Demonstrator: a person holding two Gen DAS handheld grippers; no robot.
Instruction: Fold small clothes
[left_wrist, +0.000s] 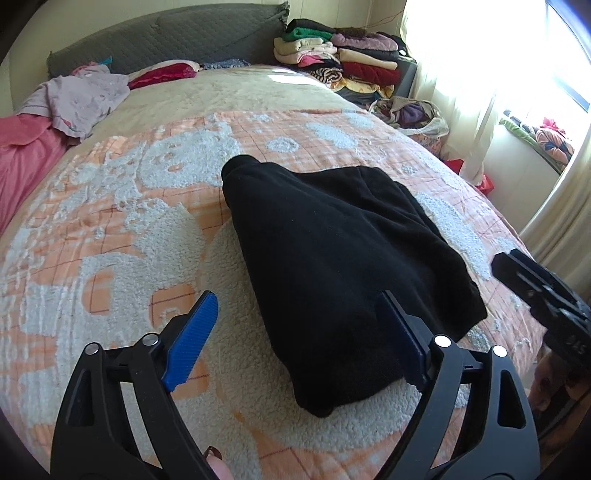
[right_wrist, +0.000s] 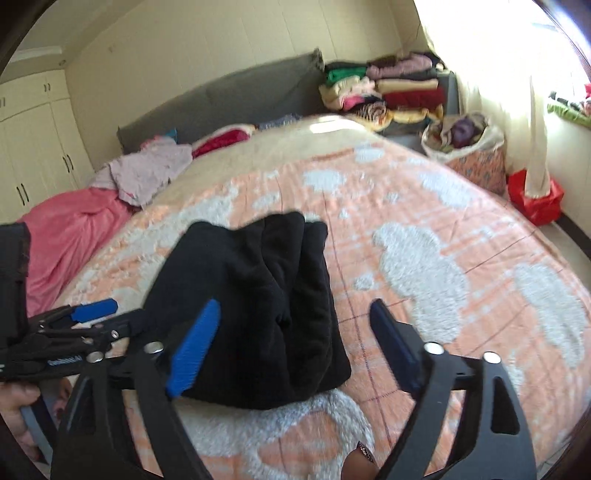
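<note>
A black fleece garment (left_wrist: 332, 258) lies folded in a thick bundle on the orange and white bedspread (left_wrist: 110, 221); it also shows in the right wrist view (right_wrist: 258, 306). My left gripper (left_wrist: 299, 325) is open and empty, held just above the near end of the garment. My right gripper (right_wrist: 295, 332) is open and empty, over the garment's near right edge. The right gripper's body shows at the right edge of the left wrist view (left_wrist: 546, 299). The left gripper shows at the left of the right wrist view (right_wrist: 88, 321).
A pink cloth (left_wrist: 22, 155) and a lilac garment (left_wrist: 77, 99) lie at the bed's far left. Stacks of folded clothes (left_wrist: 340, 59) stand at the head of the bed on the right. A bag of clothes (right_wrist: 465, 144) and a red box (right_wrist: 535, 199) sit on the floor by the curtain.
</note>
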